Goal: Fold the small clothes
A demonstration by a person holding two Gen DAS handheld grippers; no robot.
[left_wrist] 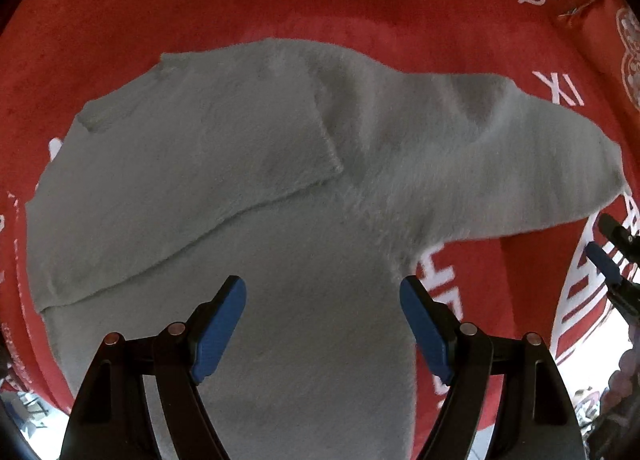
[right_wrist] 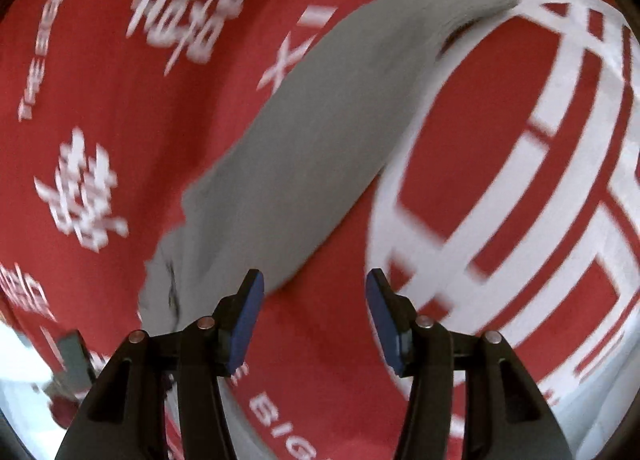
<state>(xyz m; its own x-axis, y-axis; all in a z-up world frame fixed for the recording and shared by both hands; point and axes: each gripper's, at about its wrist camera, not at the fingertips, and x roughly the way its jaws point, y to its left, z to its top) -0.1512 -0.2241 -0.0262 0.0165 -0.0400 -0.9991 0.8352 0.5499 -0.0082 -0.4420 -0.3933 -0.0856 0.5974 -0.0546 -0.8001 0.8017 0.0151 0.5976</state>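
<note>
- The grey fuzzy sweater [left_wrist: 248, 188] is lying flat on the red cloth [left_wrist: 360, 4] with white printed characters. One sleeve is already lying folded across the body, and the other sleeve [left_wrist: 500, 156] is sticking out toward the right of the left wrist view.
- The left hand-held gripper [left_wrist: 322, 324] is hanging over the sweater's lower body with its blue pads wide apart, holding nothing.
- The right hand-held gripper [right_wrist: 315, 312] is also holding nothing. Its jaws are opening, with only red cloth showing between them, and the outstretched sleeve [right_wrist: 304, 148] is running diagonally ahead of it, its cuff end just beside the left finger.
- Judged from the layout, the next step is probably taking the free sleeve and laying it across the body.
- Risk: the right wrist view is blurred with motion, so a hurried closing could be missing the sleeve or pinching the red cloth along with it, dragging the whole layout.
- Risk: the fuzzy knit looks soft and limp, so a grasp on the cuff alone could be letting the sleeve twist or bunch, and pulling could be disturbing the sleeve already folded.
</note>
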